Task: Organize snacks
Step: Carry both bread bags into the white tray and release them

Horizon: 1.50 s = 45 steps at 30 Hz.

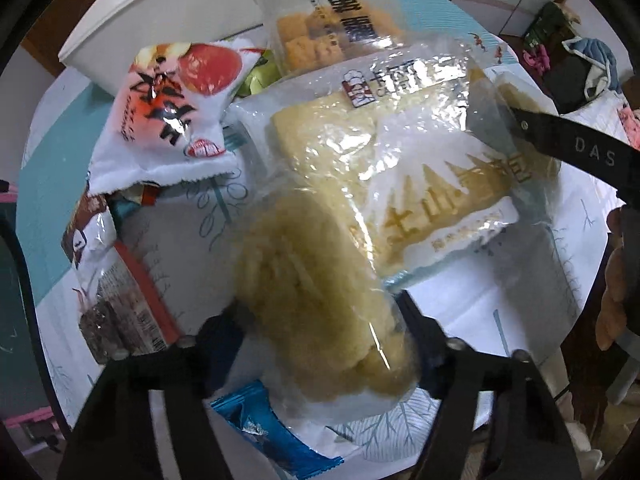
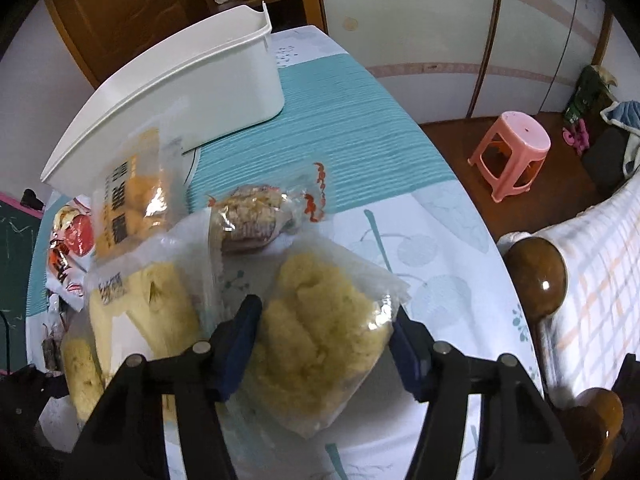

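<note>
Left wrist view: the left tool pinches a clear bag of yellow pastry on the bench. The right tool pinches another pastry bag, near the white bin.

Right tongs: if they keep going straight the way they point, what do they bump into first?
Probably the clear bag of crumbly yellow snack. It already sits between the right tongs, with the tablecloth under it.
</note>
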Available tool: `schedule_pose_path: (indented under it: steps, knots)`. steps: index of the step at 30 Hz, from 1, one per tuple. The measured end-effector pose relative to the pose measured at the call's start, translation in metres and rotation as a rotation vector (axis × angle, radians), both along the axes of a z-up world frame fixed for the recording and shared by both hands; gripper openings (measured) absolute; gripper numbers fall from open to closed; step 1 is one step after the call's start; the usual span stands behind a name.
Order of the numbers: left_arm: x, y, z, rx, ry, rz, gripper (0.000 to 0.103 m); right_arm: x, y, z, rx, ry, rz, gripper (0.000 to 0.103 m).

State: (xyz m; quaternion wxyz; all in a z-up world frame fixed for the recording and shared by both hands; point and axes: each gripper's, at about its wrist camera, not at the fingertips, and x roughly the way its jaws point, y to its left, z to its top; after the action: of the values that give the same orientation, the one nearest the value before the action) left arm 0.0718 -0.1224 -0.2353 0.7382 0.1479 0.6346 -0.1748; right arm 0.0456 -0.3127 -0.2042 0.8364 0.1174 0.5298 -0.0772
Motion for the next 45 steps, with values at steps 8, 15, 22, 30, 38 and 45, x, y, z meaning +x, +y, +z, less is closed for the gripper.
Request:
schedule_pose_path:
  steps: [8,15,22,30,38,45]
  knots:
    - [-0.010,0.008,0.019,0.025,-0.083,0.012,0.057,-0.022,-0.005,0.017,0.035,-0.038,-0.018,0.059]
    - [-0.020,0.013,0.062,0.017,-0.213,0.009,0.057,-0.034,-0.001,0.060,0.060,-0.154,-0.008,0.059]
    - [-0.010,0.032,0.124,-0.133,-0.237,0.076,0.057,-0.042,0.021,0.098,0.054,-0.249,0.056,0.059]
    - [-0.006,0.042,0.179,-0.206,-0.338,0.058,0.057,-0.040,0.044,0.117,0.041,-0.293,0.126,0.059]
    - [0.016,0.047,0.201,-0.231,-0.374,0.083,0.057,-0.025,0.057,0.130,0.027,-0.315,0.170,0.059]
    - [0.051,0.054,0.214,-0.243,-0.403,0.118,0.057,0.004,0.069,0.157,-0.015,-0.367,0.213,0.059]
